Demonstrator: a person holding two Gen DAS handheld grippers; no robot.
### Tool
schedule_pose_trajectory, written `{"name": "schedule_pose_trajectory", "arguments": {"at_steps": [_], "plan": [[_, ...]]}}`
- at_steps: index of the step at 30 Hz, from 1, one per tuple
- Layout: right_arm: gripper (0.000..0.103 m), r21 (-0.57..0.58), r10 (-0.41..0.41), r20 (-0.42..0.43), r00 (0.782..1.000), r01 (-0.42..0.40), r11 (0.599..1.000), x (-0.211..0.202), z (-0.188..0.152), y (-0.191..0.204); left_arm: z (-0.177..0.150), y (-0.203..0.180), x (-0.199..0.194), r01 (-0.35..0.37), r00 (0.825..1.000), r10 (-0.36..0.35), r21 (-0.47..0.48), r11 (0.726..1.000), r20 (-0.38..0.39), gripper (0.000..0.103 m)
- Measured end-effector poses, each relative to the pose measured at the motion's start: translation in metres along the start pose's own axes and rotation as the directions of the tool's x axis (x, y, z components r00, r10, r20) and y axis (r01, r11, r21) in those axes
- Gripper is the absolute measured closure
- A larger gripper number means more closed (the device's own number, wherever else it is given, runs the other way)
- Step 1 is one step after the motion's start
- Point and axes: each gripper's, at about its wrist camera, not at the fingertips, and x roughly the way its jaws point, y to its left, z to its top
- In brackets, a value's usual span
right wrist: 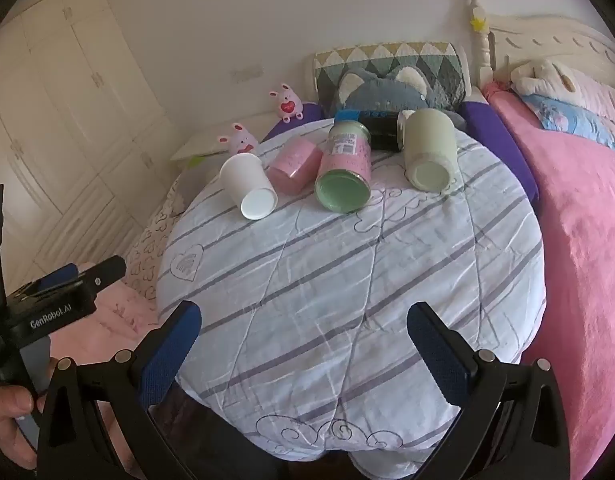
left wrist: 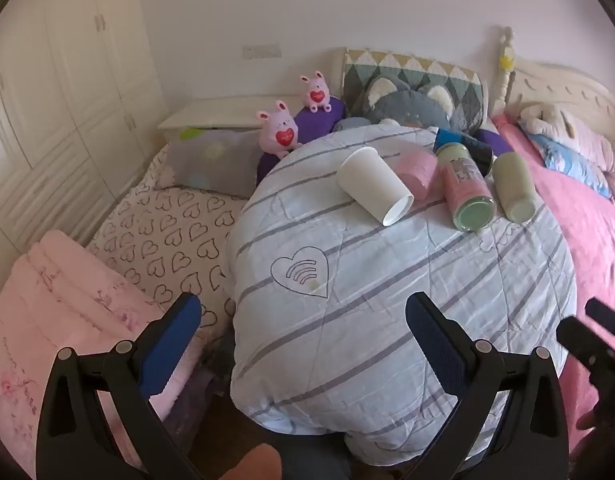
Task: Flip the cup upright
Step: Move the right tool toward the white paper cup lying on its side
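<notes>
- White paper cup [left wrist: 374,186]: lies on its side on the striped quilt, base end toward the cameras, at the left end of a row of toppled containers; it rests just beside the pink cup.
- Pale blue quilt with grey stripes [left wrist: 387,300]: a rounded, folded mound on the bed, serving as the work surface; a stitched heart motif shows on it.
- Room: a bedroom with cream panelled wardrobe doors [left wrist: 59,92] on the left and a plain white wall behind.
- Bedding: a heart-print sheet [left wrist: 167,240] and a folded pink blanket [left wrist: 67,320] lie left of the quilt; a bright pink bedspread [right wrist: 579,240] lies right of it.
- Pink cup [right wrist: 295,164]: on its side, between the white cup and the jar.
- Pink-labelled jar with green base [right wrist: 343,172]: on its side, base toward the cameras.
- Sage green tumbler [right wrist: 429,148]: on its side, at the right end of the row.
- Dark cylinder with blue end [right wrist: 373,128]: lies behind the jar and tumbler, partly hidden; its kind cannot be told.
- Two pink plush rabbits [left wrist: 277,130], a grey plush animal [left wrist: 407,104] and a diamond-patterned cushion [left wrist: 419,70]: behind the quilt.
- Left gripper [left wrist: 303,332]: jaws spread wide, holding nothing, near the quilt's near edge and well apart from the cup.
- Right gripper [right wrist: 303,332]: jaws spread wide, holding nothing, over the near part of the quilt.
</notes>
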Motion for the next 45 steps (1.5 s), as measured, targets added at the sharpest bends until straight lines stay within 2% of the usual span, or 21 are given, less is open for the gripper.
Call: {"name": "schedule_pose_trajectory", "arguments": {"at_steps": [3,5,9,11,15,19,22,45], "plan": [[0.0,0.003,0.002,-0.007,1.0,-0.002,1.0,-0.003,0.008,-0.003,0.0,0.006,-0.004,-0.03,0.999,0.03,-0.003,1.0,0.04,0.0],[0.0,-0.036,-0.026,0.005,1.0,0.026,0.999,-0.005,0.013,0.004,0.0,0.008,-0.009,-0.054,0.997,0.054,0.009,0.998,0.062,0.0],[0.0,-0.062,-0.031,0.017,0.999,0.032,0.998,-0.003,0.016,0.018,0.002,0.002,-0.01,-0.068,0.997,0.068,0.001,0.998,0.038,0.0],[0.0,-0.074,-0.033,0.024,0.999,0.034,0.997,-0.003,0.015,0.022,0.002,0.003,-0.01,-0.049,0.998,0.049,-0.009,0.999,0.031,0.0],[0.0,-0.098,-0.037,0.018,0.999,0.038,0.994,-0.002,0.016,0.029,0.004,0.012,-0.008,0.045,0.999,-0.045,-0.067,0.997,-0.002,0.0],[0.0,-0.104,-0.039,0.024,0.999,0.041,0.994,-0.004,0.016,0.032,0.004,0.008,-0.008,-0.028,0.999,0.028,-0.035,0.999,0.017,0.0],[0.0,-0.105,-0.044,0.031,0.999,0.048,0.993,-0.004,0.016,0.033,0.004,0.013,-0.011,-0.046,0.998,0.048,-0.04,0.998,0.044,0.0],[0.0,-0.146,-0.055,0.01,0.998,0.056,0.988,0.012,0.02,0.042,0.004,0.029,0.0,-0.064,0.997,0.065,-0.059,0.996,0.028,0.0]]}}
